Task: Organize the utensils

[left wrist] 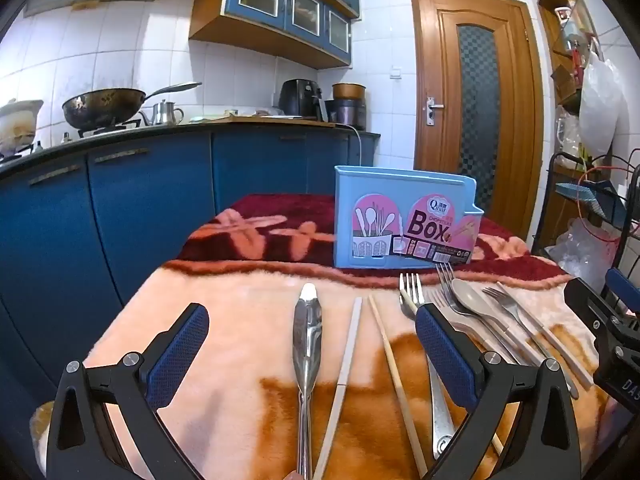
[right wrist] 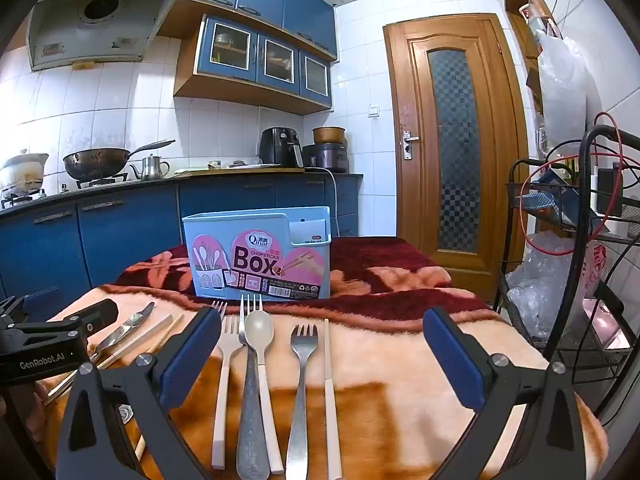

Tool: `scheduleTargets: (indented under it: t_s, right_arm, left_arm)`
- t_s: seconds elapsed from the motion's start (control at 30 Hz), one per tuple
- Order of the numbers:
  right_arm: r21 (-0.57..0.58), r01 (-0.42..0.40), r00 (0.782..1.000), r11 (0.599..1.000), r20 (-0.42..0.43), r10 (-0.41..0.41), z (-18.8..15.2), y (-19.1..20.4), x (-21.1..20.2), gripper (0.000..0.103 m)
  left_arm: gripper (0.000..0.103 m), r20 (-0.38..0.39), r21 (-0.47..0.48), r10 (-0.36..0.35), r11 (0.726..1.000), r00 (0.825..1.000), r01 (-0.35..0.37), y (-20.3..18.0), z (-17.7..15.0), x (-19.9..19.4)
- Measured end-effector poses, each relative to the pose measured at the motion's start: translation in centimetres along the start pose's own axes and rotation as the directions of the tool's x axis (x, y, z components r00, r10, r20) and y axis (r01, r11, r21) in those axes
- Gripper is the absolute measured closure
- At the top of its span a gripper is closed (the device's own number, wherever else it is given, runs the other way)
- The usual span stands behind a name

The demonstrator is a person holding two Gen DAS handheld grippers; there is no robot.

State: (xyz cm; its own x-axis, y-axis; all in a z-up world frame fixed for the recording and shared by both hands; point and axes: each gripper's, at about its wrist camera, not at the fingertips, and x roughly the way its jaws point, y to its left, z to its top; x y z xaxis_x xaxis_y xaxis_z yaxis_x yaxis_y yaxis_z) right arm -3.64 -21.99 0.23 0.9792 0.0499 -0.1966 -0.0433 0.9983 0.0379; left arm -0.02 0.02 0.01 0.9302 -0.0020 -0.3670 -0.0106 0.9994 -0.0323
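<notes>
A light blue utensil box point(left wrist: 404, 226) labelled "Box" stands upright on the blanket-covered table point(left wrist: 240, 300); it also shows in the right wrist view point(right wrist: 258, 254). My left gripper point(left wrist: 312, 344) is open above a metal knife point(left wrist: 307, 340), a white chopstick point(left wrist: 348, 348) and a wooden chopstick point(left wrist: 394, 368). My right gripper point(right wrist: 322, 350) is open above a beige spoon point(right wrist: 260, 334), a metal fork point(right wrist: 302, 364), a white-handled fork point(right wrist: 226, 360), a patterned metal fork point(right wrist: 249, 384) and a white chopstick point(right wrist: 329, 376).
The table has a pink, orange and dark red blanket. Blue kitchen cabinets point(left wrist: 120, 208) lie left, with a wok point(left wrist: 100, 106) on the stove. A black wire rack point(right wrist: 580, 264) with bags and cables stands right. A wooden door point(right wrist: 452, 148) is behind.
</notes>
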Motion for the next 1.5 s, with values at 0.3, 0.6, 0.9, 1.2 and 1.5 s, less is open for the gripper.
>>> scheduleTargets:
  t_s: [0.3, 0.6, 0.9, 1.2, 1.5]
  right_arm:
    - [-0.002, 0.0, 1.0, 1.0, -0.004, 0.0, 0.0, 0.02, 0.02, 0.0]
    - [-0.003, 0.001, 1.0, 1.0, -0.006, -0.001, -0.01, 0.01, -0.02, 0.0]
    - [-0.005, 0.002, 1.0, 1.0, -0.006, -0.002, -0.01, 0.05, -0.01, 0.0]
    - [-0.006, 0.002, 1.0, 1.0, -0.006, -0.002, -0.02, 0.05, -0.03, 0.0]
    - [-0.006, 0.002, 1.0, 1.0, -0.005, -0.002, -0.04, 0.05, -0.07, 0.0]
  left_arm:
    - [0.0, 0.002, 0.001, 0.001, 1.0, 1.0, -0.001, 0.04, 0.2, -0.37]
    - [0.0, 0.004, 0.01, 0.003, 1.0, 1.0, -0.003, -0.05, 0.04, -0.26]
    - [0.0, 0.004, 0.013, 0.003, 1.0, 1.0, -0.004, 0.02, 0.09, -0.29]
    - [0.0, 0.005, 0.014, 0.004, 1.0, 1.0, -0.004, -0.01, 0.1, -0.32]
    - [0.0, 0.006, 0.014, 0.004, 1.0, 1.0, -0.004, -0.02, 0.08, -0.33]
